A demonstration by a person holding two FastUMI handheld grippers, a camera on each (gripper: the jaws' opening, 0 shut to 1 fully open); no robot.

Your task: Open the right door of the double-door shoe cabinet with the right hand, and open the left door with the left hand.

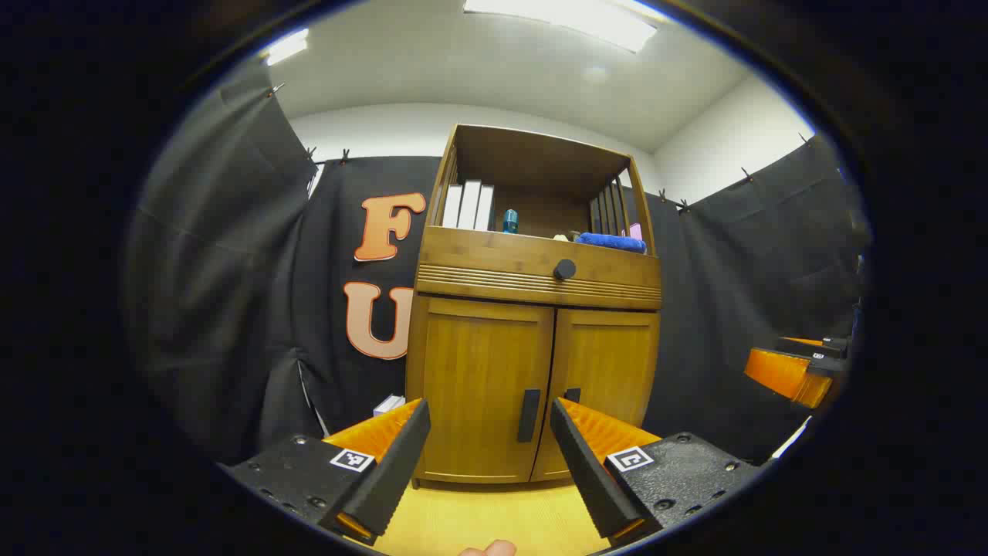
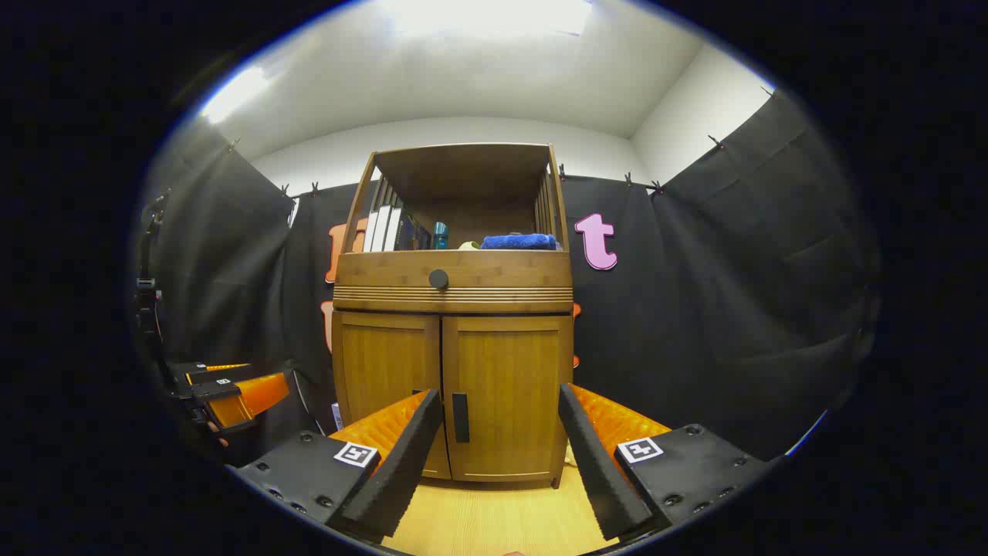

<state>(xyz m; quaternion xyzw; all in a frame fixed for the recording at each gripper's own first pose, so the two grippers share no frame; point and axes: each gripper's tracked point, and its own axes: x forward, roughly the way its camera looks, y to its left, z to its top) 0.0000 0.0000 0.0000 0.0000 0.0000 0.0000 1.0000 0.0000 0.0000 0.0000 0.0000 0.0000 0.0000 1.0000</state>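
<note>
Both doors shut. My left gripper (image 1: 488, 455) and right gripper (image 2: 500, 455) are spread wide, short of the shoe cabinet (image 2: 454, 371). Risk: right handle (image 2: 460, 417) and left handle (image 1: 529, 415) sit close; misaligned fingers could slip off.

Tall bamboo-brown wooden shoe cabinet (image 1: 532, 332): both lower doors closed, dark vertical handle (image 1: 529, 415) on left door (image 1: 478, 390). Round black knob (image 1: 564, 269) above the doors. Open top shelf: white upright books (image 1: 468, 206), blue folded cloth (image 1: 611, 242). Left tongs (image 1: 488, 463) spread apart, short of the cabinet.
</note>
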